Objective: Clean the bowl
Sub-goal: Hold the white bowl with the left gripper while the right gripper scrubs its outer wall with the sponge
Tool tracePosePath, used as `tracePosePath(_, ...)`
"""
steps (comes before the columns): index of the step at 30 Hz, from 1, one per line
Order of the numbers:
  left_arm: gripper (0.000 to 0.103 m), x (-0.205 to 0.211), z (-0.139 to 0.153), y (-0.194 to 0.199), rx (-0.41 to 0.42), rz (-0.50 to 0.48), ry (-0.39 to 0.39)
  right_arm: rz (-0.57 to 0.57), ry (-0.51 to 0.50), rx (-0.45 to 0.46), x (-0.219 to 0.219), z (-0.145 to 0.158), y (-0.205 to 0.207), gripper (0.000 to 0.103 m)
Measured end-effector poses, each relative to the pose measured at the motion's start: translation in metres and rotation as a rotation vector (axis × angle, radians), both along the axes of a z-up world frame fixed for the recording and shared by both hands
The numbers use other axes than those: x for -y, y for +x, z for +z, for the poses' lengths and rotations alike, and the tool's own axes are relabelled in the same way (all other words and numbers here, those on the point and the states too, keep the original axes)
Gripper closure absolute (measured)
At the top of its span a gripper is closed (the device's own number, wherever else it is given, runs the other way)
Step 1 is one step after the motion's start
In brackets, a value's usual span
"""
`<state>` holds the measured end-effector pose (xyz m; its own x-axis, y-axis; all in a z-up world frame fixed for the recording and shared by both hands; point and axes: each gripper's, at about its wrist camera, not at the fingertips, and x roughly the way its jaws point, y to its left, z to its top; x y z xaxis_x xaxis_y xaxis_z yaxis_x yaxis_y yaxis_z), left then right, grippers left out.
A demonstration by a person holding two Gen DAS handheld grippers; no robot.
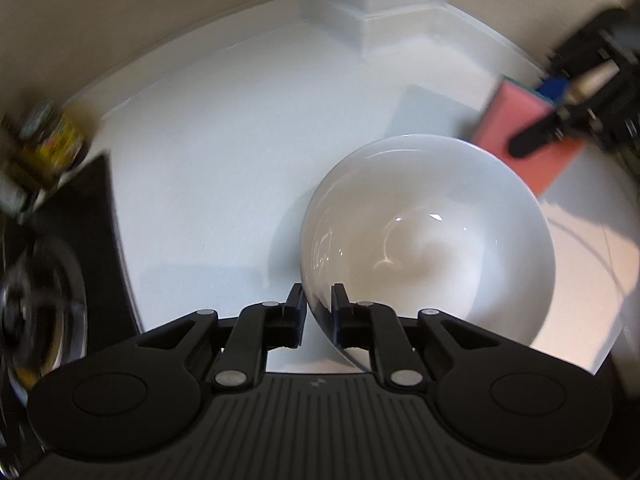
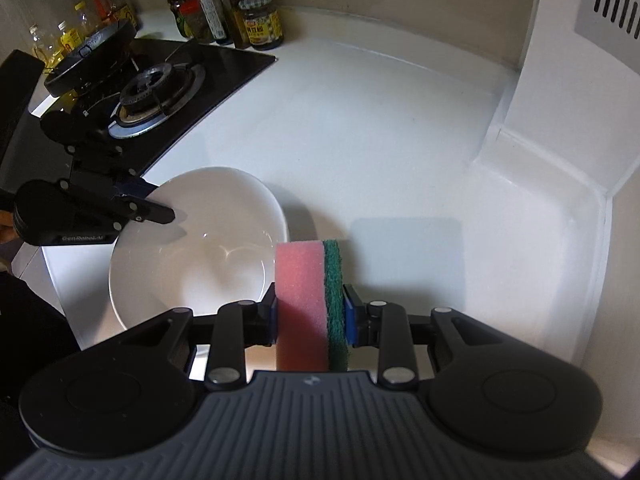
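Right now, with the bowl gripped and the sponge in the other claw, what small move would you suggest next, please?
Probably bring the right claw leftward to set the sponge into the bowl: the left claw pinches its rim, and the sponge sits beside it, not touching.

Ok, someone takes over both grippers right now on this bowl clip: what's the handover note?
Left gripper: shut on the near rim of the bowl, which looks tipped on the counter.
Right gripper: shut on the sponge, pink foam left, green pad right, held beside the bowl and apart from it.
Done: both grasps.
Left: bring the sponge in and wipe the bowl's inside; no suds or dirt visible.
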<state>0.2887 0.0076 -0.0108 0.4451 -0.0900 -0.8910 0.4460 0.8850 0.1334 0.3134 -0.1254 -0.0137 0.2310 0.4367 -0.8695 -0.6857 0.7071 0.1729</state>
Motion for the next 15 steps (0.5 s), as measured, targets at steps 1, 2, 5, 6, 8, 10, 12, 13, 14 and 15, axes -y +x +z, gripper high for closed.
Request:
tracePosePath(1,0.089,0.002,0.002,0.001,0.008,-0.041,0.008,0.003,-0.005,0.011,-0.003,0.001,0.003,0.077)
tracePosePath(2,0.089,0.002,0.006,0.001,0.012,-0.079,0.009,0.006,-0.010,0.022,-0.006,0.001,0.006,0.077)
tracePosePath(5,0.089,0.001,0.017,0.000,0.025,-0.194,0.012,0.017,-0.021,0.045,-0.016,0.002,0.019,0.077)
tracePosePath(6,0.089,0.001,0.020,0.001,0.021,-0.202,-0.002,0.017,-0.022,0.045,-0.017,0.001,0.022,0.077)
tracePosePath(8,0.086,-0.004,0.022,0.004,-0.002,-0.123,-0.046,0.009,-0.021,0.046,-0.017,0.000,0.023,0.077)
tracePosePath(10,0.086,-0.006,0.028,-0.007,-0.014,-0.032,-0.076,-0.002,-0.020,0.047,-0.015,0.000,0.020,0.077)
tracePosePath(12,0.083,-0.007,0.033,-0.021,-0.026,0.060,-0.102,-0.017,-0.007,0.039,-0.009,0.000,0.012,0.077)
tracePosePath(13,0.084,-0.007,0.034,-0.026,-0.034,0.108,-0.116,-0.024,0.003,0.029,-0.006,-0.001,0.009,0.077)
tracePosePath(14,0.084,-0.007,0.034,-0.030,-0.038,0.137,-0.123,-0.032,0.012,0.015,-0.003,-0.002,0.005,0.077)
tracePosePath(15,0.083,-0.007,0.033,-0.031,-0.040,0.152,-0.125,-0.037,0.017,0.005,0.000,-0.002,0.002,0.077)
